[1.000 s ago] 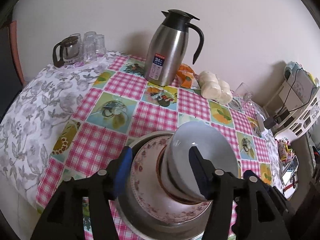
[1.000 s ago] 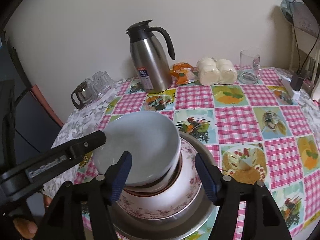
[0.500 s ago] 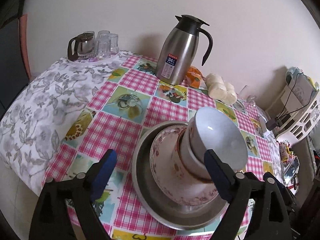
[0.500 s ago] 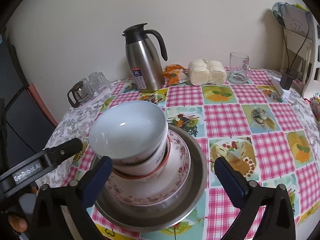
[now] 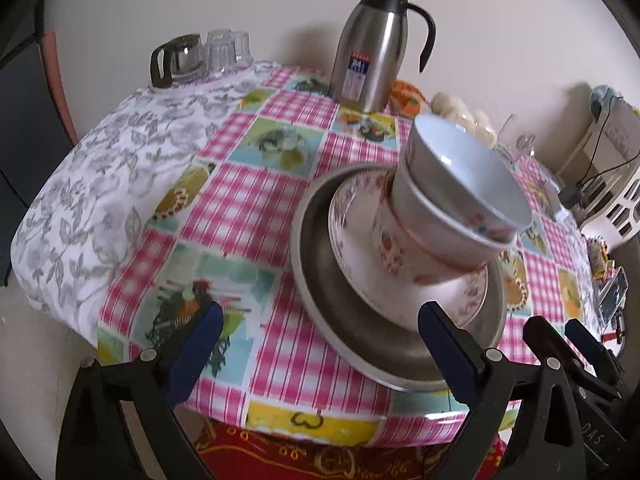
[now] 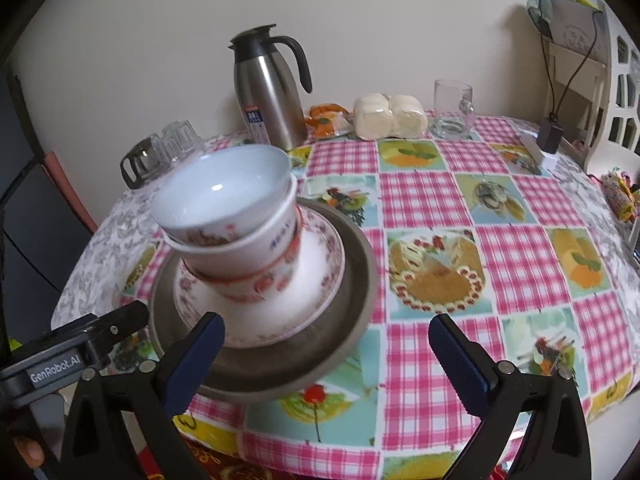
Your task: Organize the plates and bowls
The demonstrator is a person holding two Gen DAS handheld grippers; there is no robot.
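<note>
Near the table's front edge stands a stack: a white bowl [image 5: 468, 172] [image 6: 224, 184] nested in two patterned bowls [image 5: 416, 240] [image 6: 248, 264]. They rest on a floral plate [image 5: 352, 248] [image 6: 324, 264], which lies in a steel dish [image 5: 320, 284] [image 6: 356, 280]. The top bowls lean a little. My left gripper [image 5: 320, 316] is back from the stack, jaws still opening, and touches nothing. My right gripper [image 6: 326, 324] is wide open and holds nothing; the dish's near rim lies beyond its left finger. The left gripper's body [image 6: 80, 348] shows at the lower left of the right wrist view.
A steel thermos jug [image 5: 372, 48] [image 6: 272, 100] stands at the back. To its left are a glass teapot with several glasses [image 5: 192, 60]; to its right are an orange packet [image 6: 326, 120], wrapped buns [image 6: 388, 116] and a glass mug [image 6: 452, 112]. A white rack [image 6: 616, 80] stands right.
Both grippers let go of the bowl stack, opened wide and drew back toward the table's near edge. The stack stays on the plate.
</note>
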